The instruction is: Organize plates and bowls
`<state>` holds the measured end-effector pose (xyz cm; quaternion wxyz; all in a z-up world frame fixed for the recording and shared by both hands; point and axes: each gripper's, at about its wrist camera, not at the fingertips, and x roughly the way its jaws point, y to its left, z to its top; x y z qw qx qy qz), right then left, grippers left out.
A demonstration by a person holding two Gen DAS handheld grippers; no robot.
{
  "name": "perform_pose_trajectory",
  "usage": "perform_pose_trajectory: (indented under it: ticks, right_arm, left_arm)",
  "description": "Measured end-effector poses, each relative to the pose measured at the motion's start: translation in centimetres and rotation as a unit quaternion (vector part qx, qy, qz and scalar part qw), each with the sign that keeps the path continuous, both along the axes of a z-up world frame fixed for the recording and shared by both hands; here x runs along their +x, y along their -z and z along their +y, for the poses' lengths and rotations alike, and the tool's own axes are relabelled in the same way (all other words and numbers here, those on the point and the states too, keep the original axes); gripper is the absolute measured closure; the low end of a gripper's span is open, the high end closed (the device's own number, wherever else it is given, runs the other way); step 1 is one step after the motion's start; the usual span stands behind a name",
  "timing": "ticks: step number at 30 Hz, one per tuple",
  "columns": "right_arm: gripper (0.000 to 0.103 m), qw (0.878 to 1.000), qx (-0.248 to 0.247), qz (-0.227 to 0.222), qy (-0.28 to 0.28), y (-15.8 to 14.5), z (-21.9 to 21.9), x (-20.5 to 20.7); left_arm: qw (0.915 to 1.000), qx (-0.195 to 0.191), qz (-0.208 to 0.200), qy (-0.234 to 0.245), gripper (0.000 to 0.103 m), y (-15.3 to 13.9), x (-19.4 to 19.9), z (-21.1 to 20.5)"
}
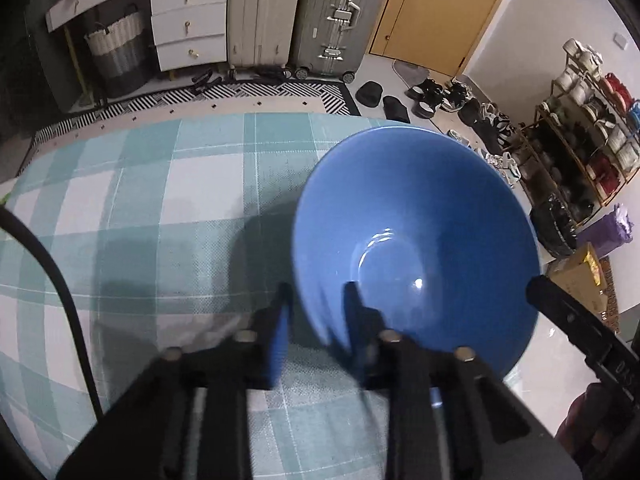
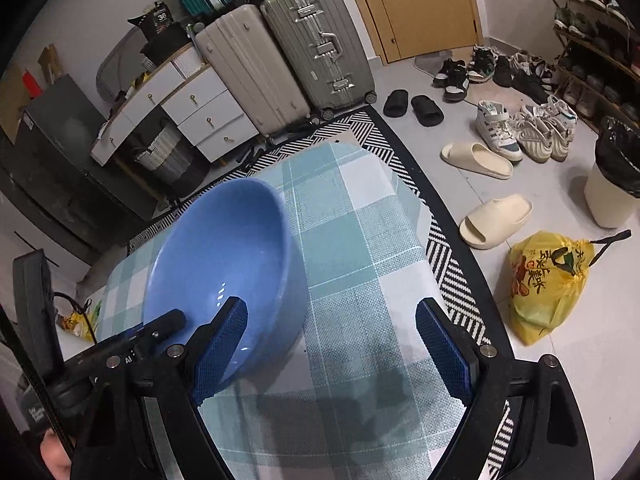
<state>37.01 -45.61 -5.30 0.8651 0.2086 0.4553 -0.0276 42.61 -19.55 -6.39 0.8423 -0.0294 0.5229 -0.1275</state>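
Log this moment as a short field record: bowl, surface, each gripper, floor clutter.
bowl: blue bowl, empty, upright on the table
surface: table with teal plaid cloth
left gripper: shut on the bowl's near rim, one finger inside, one outside
right gripper: open, nothing between its fingers, over the cloth beside the bowl
floor clutter: yellow bag, cream slides, sneakers
backdrop: suitcases, white drawers

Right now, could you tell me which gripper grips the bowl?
The left gripper: its fingers pinch the bowl by its rim, while the right gripper stands open over the tablecloth.
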Motion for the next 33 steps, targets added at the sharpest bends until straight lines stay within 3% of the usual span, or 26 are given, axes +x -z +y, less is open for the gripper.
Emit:
perform_pose_trajectory:
  ticks: [6, 19, 33]
  right_arm:
    - [0.015, 1.0, 0.01, 0.004, 0.0, 0.5, 0.3, -0.1]
    - [0.015, 1.0, 0.015, 0.017, -0.019, 0.4, 1.6, -1.2]
    - [0.015, 0.998, 0.023, 0.041, -0.041, -0.4, 4.1, -3.8]
  left_arm:
    - [0.9998, -0.009, 0.009, 0.013, 0.095, 0.0, -0.4, 0.1]
    - [0.9989, -0.011, 0.042, 0.02, 0.095, -0.1, -1.5, 1.3]
    - [0.9965, 0.01, 0.073, 0.039, 0.095, -0.7, -5.2, 3.8]
